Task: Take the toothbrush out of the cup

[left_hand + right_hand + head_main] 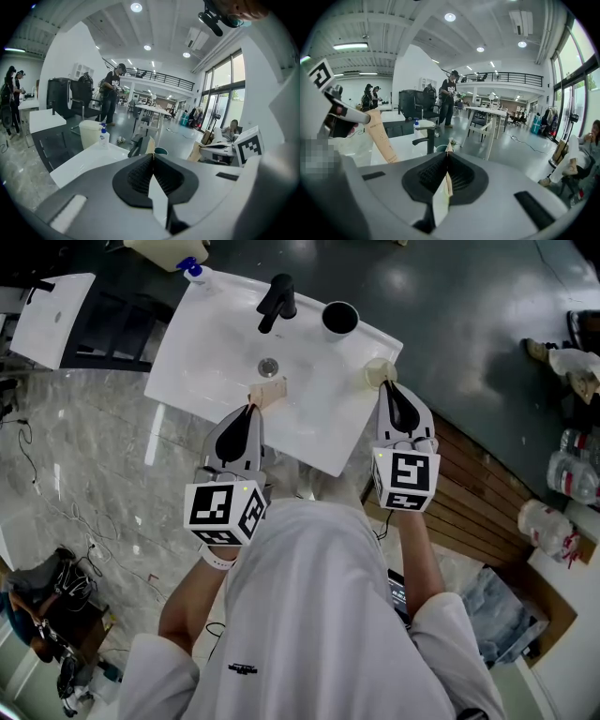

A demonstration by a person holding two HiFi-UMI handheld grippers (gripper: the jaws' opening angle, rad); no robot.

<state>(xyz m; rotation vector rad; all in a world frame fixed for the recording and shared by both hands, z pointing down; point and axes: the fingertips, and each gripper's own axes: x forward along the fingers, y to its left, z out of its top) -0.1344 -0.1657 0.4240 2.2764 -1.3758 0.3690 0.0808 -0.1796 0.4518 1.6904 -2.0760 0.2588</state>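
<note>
The left tool [251,411] clamps a kraft-sleeved toothbrush [268,392], which hangs near upright over the white counter [206,352]. The right tool [387,386] is closed on a pale strip [380,371] I cannot name. The cup [339,318] stands beyond, nearer the right tool, seemingly empty.

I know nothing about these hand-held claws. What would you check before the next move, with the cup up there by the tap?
1. Left gripper free: not ok, shut on a tan carton.
2. Right gripper free: not ok, shut on a pale flat piece; what it is, cannot tell.
3. Cup upright on the sink rim: ok.
4. Toothbrush in the cup: cannot tell; its inside is dark and nothing sticks out.
5. Tap apart from the cup: ok.
</note>
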